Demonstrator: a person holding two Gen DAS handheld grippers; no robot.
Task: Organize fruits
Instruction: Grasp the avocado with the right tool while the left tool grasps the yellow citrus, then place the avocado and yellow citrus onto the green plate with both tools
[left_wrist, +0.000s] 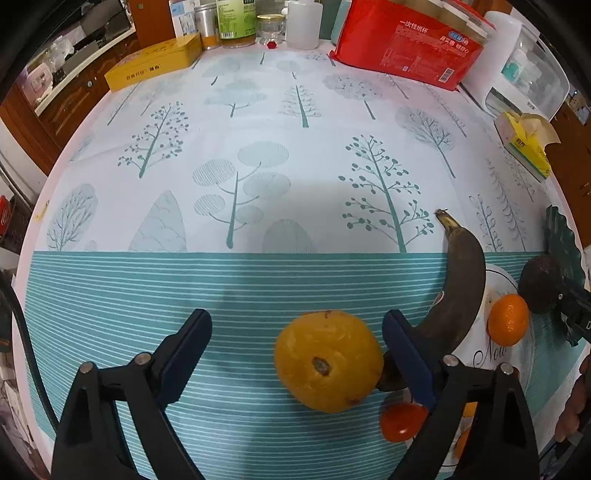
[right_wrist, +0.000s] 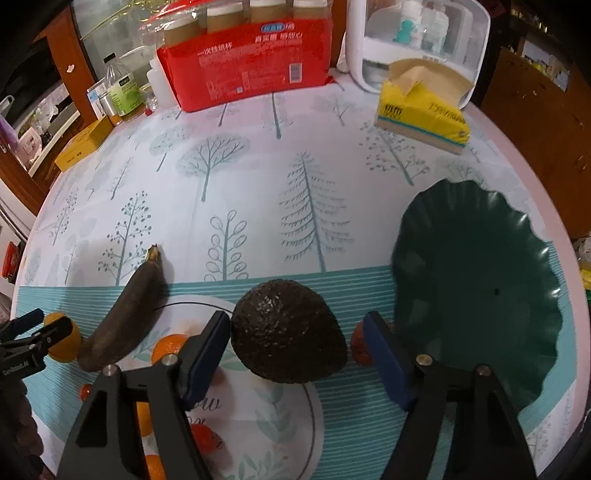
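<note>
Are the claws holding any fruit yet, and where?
Nothing is held yet. The left claw stands open around the orange; the right claw is open around the avocado, one pad near its side.

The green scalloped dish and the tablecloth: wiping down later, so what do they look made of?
The green dish looks like glossy moulded plastic or glazed ceramic: its fluted rim catches sharp highlights. The tablecloth looks like smooth wipeable vinyl: flat printed trees, faint sheen, no visible weave.

I see the surface under a tree-printed cloth with a teal striped band; brown wooden cabinets stand behind it, dimly lit.
</note>
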